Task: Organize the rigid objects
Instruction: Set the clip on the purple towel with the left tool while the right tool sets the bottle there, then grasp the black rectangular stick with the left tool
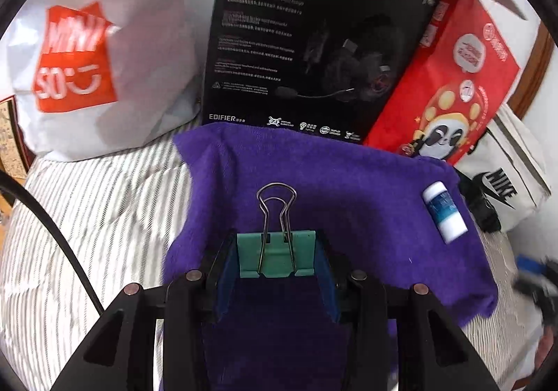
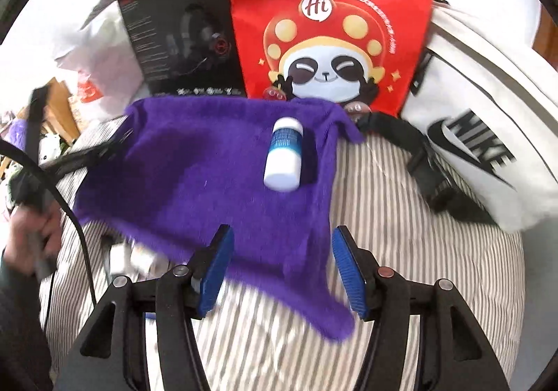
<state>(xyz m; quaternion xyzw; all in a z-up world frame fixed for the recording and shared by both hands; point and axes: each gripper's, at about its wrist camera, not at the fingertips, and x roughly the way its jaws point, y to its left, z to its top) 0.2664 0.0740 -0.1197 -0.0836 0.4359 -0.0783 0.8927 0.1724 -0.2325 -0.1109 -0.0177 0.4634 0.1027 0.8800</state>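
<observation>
A purple cloth (image 1: 314,182) (image 2: 195,161) lies on the striped bed. A small white bottle with a blue label (image 1: 445,213) (image 2: 284,154) lies on its side on the cloth. My left gripper (image 1: 277,258) is shut on a green binder clip (image 1: 277,253) with its wire handles pointing forward, held over the cloth. My right gripper (image 2: 282,265) is open and empty, hovering over the cloth's near edge, with the bottle ahead of it. The left gripper also shows at the left of the right wrist view (image 2: 104,147).
A black headset box (image 1: 314,42) (image 2: 181,42), a red panda bag (image 1: 453,84) (image 2: 331,25), a white Miniso bag (image 1: 87,70) and a white Nike bag (image 2: 488,133) (image 1: 505,182) stand behind the cloth. A black strap (image 2: 429,164) lies right of it. A black cable (image 1: 52,234) crosses the left.
</observation>
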